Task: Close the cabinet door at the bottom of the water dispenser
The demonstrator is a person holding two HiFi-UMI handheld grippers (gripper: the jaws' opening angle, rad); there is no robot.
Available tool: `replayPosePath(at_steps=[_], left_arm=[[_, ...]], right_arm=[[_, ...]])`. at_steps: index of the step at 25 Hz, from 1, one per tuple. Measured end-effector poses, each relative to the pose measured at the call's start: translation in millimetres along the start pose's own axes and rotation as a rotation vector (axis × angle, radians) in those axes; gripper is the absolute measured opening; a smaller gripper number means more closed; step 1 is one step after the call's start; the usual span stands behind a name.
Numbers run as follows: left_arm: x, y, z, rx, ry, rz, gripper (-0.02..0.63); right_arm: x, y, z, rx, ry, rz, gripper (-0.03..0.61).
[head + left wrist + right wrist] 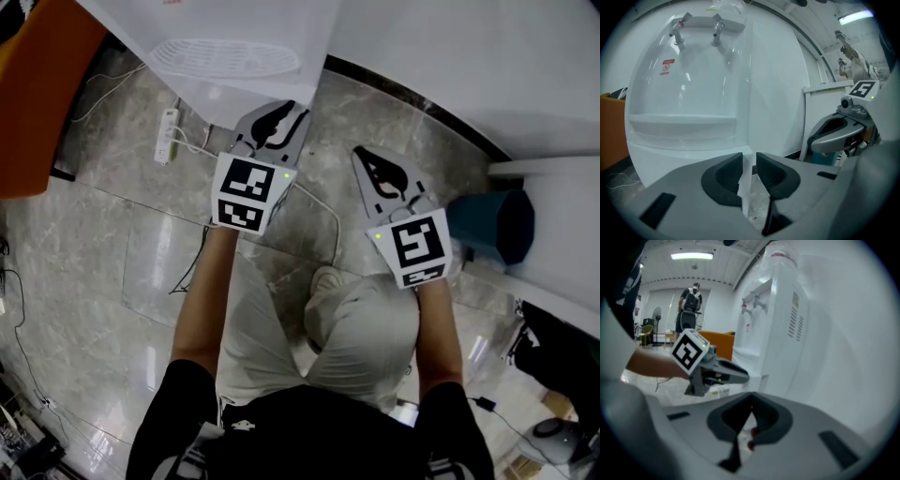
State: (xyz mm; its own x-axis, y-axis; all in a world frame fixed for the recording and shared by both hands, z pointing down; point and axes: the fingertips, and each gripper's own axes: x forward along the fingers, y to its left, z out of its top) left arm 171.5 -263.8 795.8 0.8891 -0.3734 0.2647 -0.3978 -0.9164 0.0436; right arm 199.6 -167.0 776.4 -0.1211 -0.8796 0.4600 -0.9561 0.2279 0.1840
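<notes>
The white water dispenser [234, 47] stands in front of me, its taps and drip tray [684, 124] filling the left gripper view. My left gripper [281, 111] is held close to the dispenser's lower front. Its jaws [749, 161] stand a narrow gap apart, and a white vertical edge of the cabinet door [745, 187] shows through that gap. I cannot tell whether a pad touches it. My right gripper [370, 155] hangs to the right, apart from the dispenser [778, 324]. Its pads [751, 406] meet at the tips with nothing between them.
A teal bin [492, 225] sits on the floor at the right, beside a white panel [544, 169]. A power strip [169, 136] and a cable [323, 202] lie on the marble floor near the dispenser's foot. An orange chair [37, 94] is at the left. A person [689, 305] stands far back.
</notes>
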Motion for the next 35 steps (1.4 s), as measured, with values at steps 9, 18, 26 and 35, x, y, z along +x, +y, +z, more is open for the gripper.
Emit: replayPosePath(at_steps=[9, 18, 26, 35], left_arm=[[14.8, 9.9, -1.8, 0.024, -0.007, 0.037, 0.080], [22.7, 21.8, -2.2, -0.018, -0.015, 0.050, 0.078], [11.7, 16.8, -7.4, 0.004, 0.005, 0.050, 0.077], [-17.3, 18.7, -0.5, 0.031, 0.001, 0.082, 0.046]], right_arm=[[6.9, -7.1, -6.3, 0.015, 0.006, 0.005, 0.034], [7.2, -9.9, -11.6, 0.023, 0.015, 0.004, 0.034], [5.9, -5.6, -10.2, 0.032, 0.005, 0.005, 0.034], [10.6, 11.4, 5.4, 0.034, -0.035, 0.018, 0.034]])
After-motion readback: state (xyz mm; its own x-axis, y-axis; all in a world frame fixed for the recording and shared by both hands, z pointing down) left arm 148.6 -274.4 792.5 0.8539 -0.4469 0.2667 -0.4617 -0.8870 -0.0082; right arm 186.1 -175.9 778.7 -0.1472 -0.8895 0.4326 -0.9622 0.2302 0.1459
